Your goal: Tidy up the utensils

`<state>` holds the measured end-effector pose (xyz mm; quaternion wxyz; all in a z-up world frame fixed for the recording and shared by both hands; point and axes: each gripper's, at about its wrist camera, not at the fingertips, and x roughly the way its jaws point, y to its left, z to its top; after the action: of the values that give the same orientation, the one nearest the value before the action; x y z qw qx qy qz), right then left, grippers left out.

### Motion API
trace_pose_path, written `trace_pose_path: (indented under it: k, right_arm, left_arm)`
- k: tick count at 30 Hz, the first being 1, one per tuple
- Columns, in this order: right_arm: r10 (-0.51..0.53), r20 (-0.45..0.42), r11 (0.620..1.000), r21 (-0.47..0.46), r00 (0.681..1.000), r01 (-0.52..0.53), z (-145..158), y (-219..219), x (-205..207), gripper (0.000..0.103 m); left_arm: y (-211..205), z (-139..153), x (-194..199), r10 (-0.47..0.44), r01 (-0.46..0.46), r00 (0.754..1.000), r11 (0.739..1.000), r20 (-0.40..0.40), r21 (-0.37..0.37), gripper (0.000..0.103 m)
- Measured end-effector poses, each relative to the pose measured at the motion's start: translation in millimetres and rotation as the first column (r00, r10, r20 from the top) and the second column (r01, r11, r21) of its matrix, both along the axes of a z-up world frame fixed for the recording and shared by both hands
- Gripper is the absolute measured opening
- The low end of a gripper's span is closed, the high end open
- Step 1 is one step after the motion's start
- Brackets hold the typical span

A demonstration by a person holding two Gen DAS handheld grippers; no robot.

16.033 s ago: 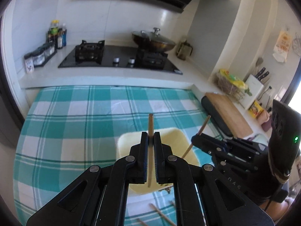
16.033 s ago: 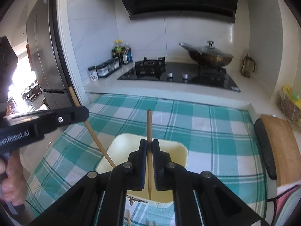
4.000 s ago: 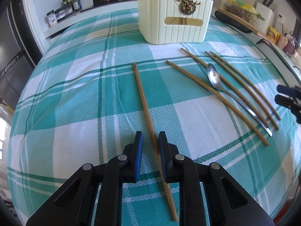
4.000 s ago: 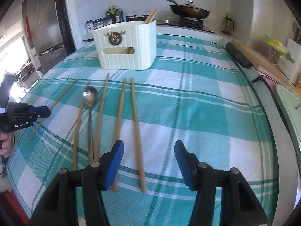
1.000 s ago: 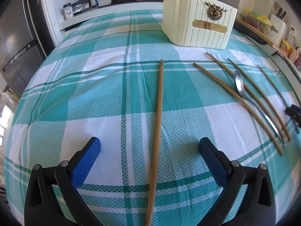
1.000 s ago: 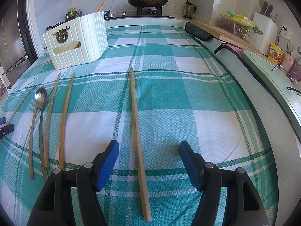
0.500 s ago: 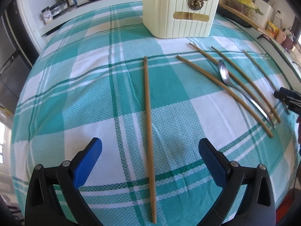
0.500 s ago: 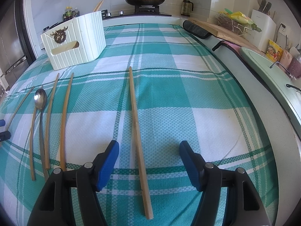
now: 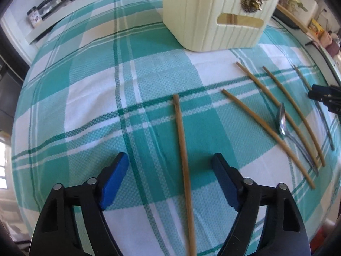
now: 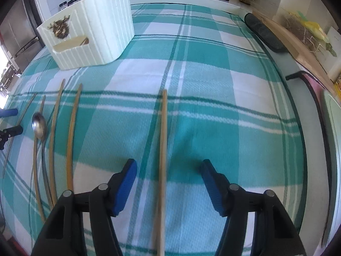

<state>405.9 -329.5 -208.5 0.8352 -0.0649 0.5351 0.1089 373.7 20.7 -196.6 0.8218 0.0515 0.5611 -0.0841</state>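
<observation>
Lying flat on the checked cloth (image 9: 89,98), one chopstick (image 9: 182,149) sits between the wide-spread left gripper (image 9: 170,170), another chopstick (image 10: 163,149) between the wide-spread right gripper (image 10: 168,175).

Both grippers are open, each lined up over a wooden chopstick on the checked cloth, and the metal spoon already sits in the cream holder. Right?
Not quite. The metal spoon lies on the teal checked cloth among the chopsticks, not in the cream ribbed holder, as the right wrist view shows. Both the left gripper and right gripper are open over a chopstick.
</observation>
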Motion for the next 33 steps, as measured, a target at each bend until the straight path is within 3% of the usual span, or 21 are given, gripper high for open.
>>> trace_pose_path:
  k: [2,4,5,9,14,19,24,33]
  right_arm:
    - [-0.009,0.0,1.0,0.009,1.0,0.009,0.6,6.4,19.5,0.03]
    - [-0.01,-0.002,1.0,0.017,1.0,0.01,0.9,12.8,32.7,0.014]
    - [-0.016,-0.004,1.0,0.022,1.0,0.016,1.4,15.9,38.8,0.006]
    - [-0.042,0.012,0.996,0.077,0.999,0.041,11.5,19.8,40.8,0.006]
    - [0.012,0.153,0.986,0.164,0.988,-0.037,66.6,21.5,-4.4,0.006]
    - [0.05,0.294,0.972,0.206,0.954,-0.114,129.0,19.8,-55.4,0.006]
    - [0.051,0.397,0.967,0.21,0.916,-0.145,167.6,18.7,-85.8,0.006]
    - [0.02,0.524,0.963,0.22,0.851,-0.158,216.5,24.2,-76.2,0.006]
  left_arm:
    - [-1.2,2.6,8.0,0.012,-0.012,1.0,1.0,0.005,0.003,0.048]
    - [-3.6,4.3,12.1,0.007,-0.007,1.0,1.0,0.013,-0.008,0.006]
    - [-4.3,4.4,12.3,0.005,-0.004,1.0,1.0,0.013,-0.017,0.005]
    - [3.2,20.3,-1.3,0.031,-0.027,0.997,0.998,0.072,-0.061,0.004]
    - [21.9,81.2,-39.6,0.05,-0.016,0.974,0.988,0.219,-0.156,0.004]
    - [36.3,141.8,-81.3,0.059,0.023,0.935,0.974,0.35,-0.225,0.004]
    - [47.4,178.1,-99.0,0.094,0.033,0.902,0.959,0.422,-0.283,0.004]
    - [54.1,232.3,-90.1,0.108,0.065,0.862,0.945,0.495,-0.32,0.004]
